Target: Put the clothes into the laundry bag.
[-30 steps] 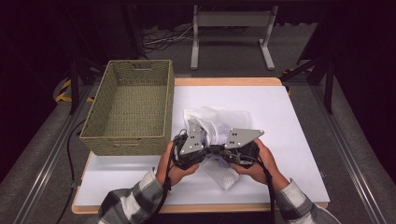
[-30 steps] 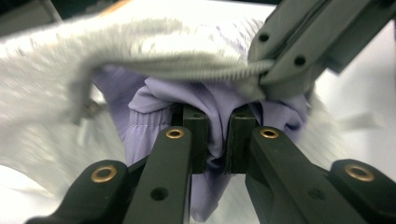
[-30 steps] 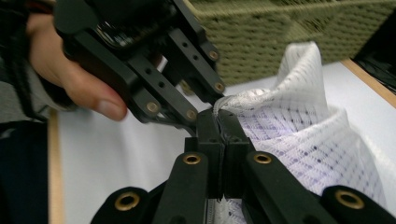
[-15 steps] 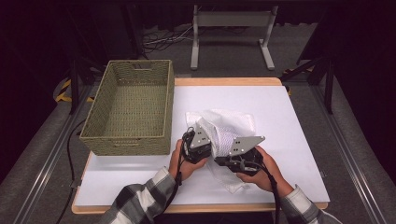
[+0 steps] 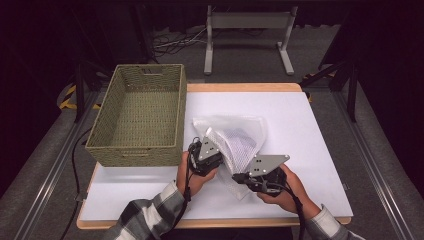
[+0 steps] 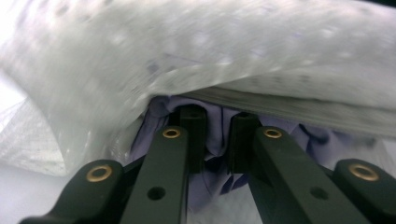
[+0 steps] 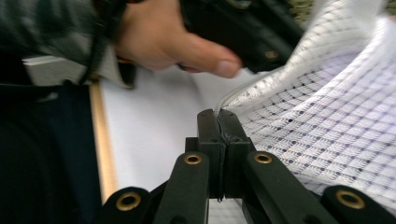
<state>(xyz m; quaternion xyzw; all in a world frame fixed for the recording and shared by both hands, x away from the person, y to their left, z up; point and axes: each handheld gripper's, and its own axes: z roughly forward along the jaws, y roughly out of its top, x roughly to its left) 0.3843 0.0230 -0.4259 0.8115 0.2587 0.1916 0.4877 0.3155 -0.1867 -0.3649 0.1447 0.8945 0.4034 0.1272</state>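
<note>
A: Hands first, low in the high view. What do the grippers hold?

B: The right gripper, bottom centre-right, has its jaws pressed fully together on the edge of the white mesh laundry bag; in the right gripper view the bag's rim runs straight into the seam between them.

A: And the left gripper?

B: The left gripper, just left of centre, sits at the bag's mouth. In the left gripper view its jaws stand narrow and have just been opening slightly, with pale lilac cloth between them under the mesh.

A: Where does the bag lie?

B: Mid-frame on the white tabletop, its near edge lifted between the grippers.

A: Farther off?

B: An olive woven rectangular basket at upper left, just beside the bag.
</note>
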